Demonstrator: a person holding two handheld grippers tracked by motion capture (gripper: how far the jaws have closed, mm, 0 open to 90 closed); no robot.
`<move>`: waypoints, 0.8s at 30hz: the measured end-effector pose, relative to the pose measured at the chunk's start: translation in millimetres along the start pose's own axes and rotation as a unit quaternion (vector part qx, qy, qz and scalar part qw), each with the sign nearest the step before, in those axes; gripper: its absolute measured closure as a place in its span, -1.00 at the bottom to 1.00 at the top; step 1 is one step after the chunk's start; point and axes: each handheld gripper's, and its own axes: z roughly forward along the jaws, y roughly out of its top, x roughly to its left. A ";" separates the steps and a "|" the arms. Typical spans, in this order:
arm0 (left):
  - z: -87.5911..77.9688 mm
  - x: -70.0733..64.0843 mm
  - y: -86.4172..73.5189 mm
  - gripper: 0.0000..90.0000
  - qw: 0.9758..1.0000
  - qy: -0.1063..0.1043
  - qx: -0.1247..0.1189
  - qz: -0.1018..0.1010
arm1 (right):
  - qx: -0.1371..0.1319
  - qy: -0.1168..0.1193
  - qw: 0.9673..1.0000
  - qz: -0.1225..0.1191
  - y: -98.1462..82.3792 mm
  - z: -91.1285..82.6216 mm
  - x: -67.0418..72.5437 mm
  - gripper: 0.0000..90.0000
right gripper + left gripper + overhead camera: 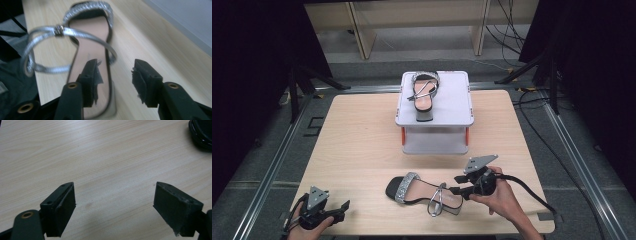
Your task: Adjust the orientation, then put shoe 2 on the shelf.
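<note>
Sandal (424, 193) lying near the table's near edge (452, 233): light, stiff sole, floppy thin straps, slick finish. Heel end best for a firm hold. Right gripper (457, 185) half-closed around the heel edge, not yet clamped; left gripper (344, 206) released, idle. Open tabletop to the left.

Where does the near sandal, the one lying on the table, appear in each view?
High view: near sandal lies bottom centre, toe left, heel by the right tool.
Left gripper view: just a black edge at the top right corner, probably its toe.
Right gripper view: sandal runs up the centre from the jaws.
Shared landmark: the pale wood table.
</note>
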 end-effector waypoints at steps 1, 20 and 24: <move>0.0 0.0 0.0 -0.62 1.000 0.000 0.000 0.000 | -0.007 0.009 1.000 0.005 1.6 2.7 -0.2 0.28; -0.6 0.0 0.4 -0.62 1.000 0.002 0.003 0.006 | 0.054 0.047 0.997 0.003 29.6 41.7 -10.2 0.60; -0.1 0.0 0.2 -0.62 1.000 0.002 0.001 0.003 | 0.056 0.052 0.997 0.009 30.2 40.3 -9.9 0.79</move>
